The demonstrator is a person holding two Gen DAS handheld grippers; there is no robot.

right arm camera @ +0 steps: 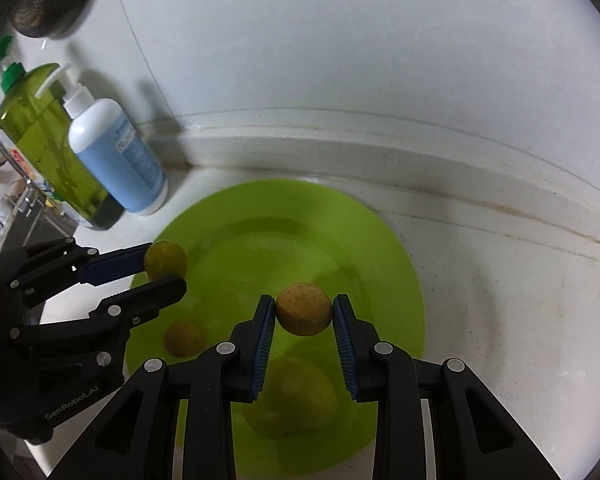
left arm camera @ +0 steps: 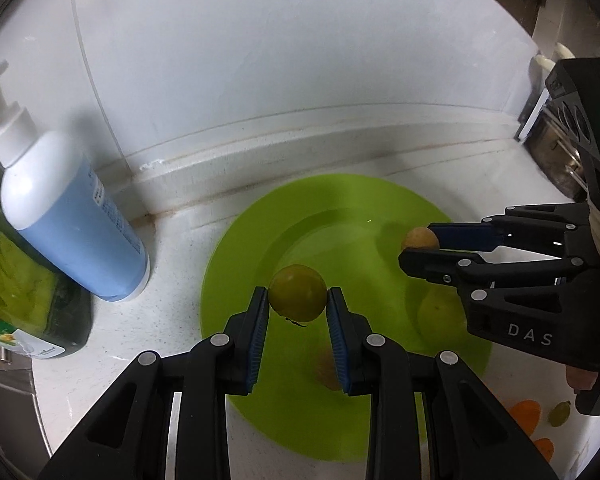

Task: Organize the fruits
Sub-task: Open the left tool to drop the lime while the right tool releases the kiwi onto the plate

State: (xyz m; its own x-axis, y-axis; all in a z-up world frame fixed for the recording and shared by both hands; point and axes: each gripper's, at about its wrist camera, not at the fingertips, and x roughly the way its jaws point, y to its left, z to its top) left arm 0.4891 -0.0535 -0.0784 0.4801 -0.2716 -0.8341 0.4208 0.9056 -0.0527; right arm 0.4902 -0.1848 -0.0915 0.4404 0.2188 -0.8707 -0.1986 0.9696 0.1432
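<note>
My left gripper [left arm camera: 298, 300] is shut on a small green round fruit [left arm camera: 297, 296] and holds it above the lime green plate [left arm camera: 260, 240]. My right gripper [right arm camera: 304, 314] is shut on a tan round fruit [right arm camera: 304, 310] above the same plate [right arm camera: 380, 248]. On the plate lie a small tan fruit [right arm camera: 183, 338] and a larger green fruit [right arm camera: 296, 396]. In the left wrist view the right gripper [left arm camera: 420, 248] holds the tan fruit [left arm camera: 419, 239] at the right. In the right wrist view the left gripper [right arm camera: 166, 270] holds the green fruit [right arm camera: 166, 260] at the left.
A white pump bottle with blue liquid [left arm camera: 72, 216] and a green soap bottle [right arm camera: 48, 148] stand left of the plate by the white wall. Orange pieces [left arm camera: 526, 414] and a small green fruit [left arm camera: 560, 414] lie on the counter at the right. A sink edge [left arm camera: 8, 392] is at the left.
</note>
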